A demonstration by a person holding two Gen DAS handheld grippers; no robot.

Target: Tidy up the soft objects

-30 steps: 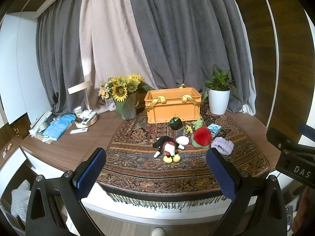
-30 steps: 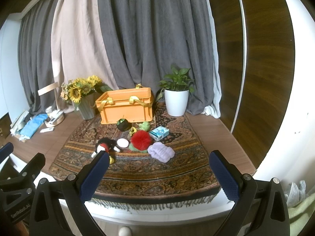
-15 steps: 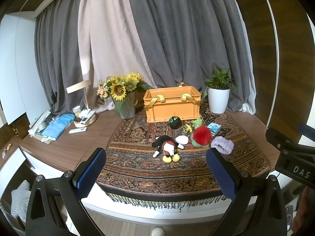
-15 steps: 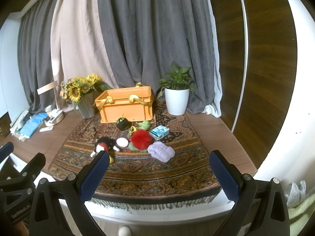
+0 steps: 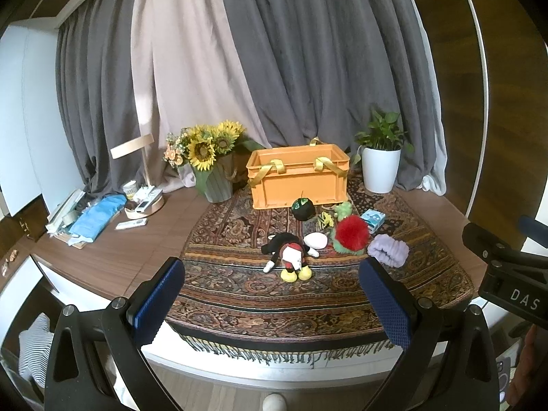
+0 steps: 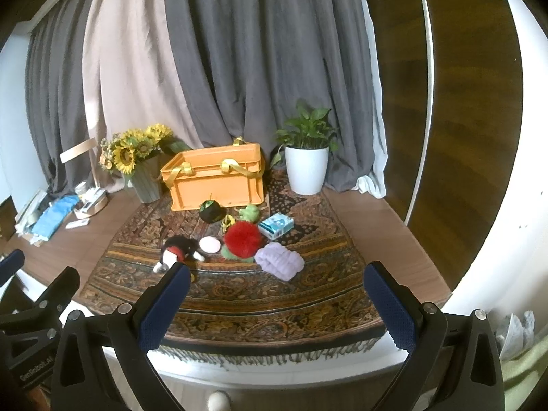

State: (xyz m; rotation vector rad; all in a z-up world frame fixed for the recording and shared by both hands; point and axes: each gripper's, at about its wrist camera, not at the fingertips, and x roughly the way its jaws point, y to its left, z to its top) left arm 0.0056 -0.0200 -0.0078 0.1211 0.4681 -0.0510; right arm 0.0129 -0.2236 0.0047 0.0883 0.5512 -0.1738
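Note:
Soft toys lie on a patterned rug [image 5: 239, 284] in front of an orange crate [image 5: 298, 176] [image 6: 215, 178]: a black mouse plush [image 5: 287, 255] [image 6: 178, 250], a white oval [image 5: 315, 239], a red pompom [image 5: 352, 232] [image 6: 242, 235], a lilac fluffy roll [image 5: 388, 250] [image 6: 279, 260], a green plush [image 5: 344, 209] and a dark ball [image 5: 303, 208] [image 6: 209, 210]. My left gripper [image 5: 272, 304] and my right gripper [image 6: 275, 306] are both open and empty, held short of the table's front edge.
A vase of sunflowers [image 5: 209, 164] stands left of the crate, a white potted plant [image 5: 380, 167] [image 6: 306, 167] right of it. A small blue box [image 5: 373, 219] lies by the toys. A lamp, remotes and a blue cloth [image 5: 99, 215] crowd the table's left end. Curtains hang behind.
Both grippers have tilted slightly, so the scene sits a little higher in view. Nothing on the table has moved.

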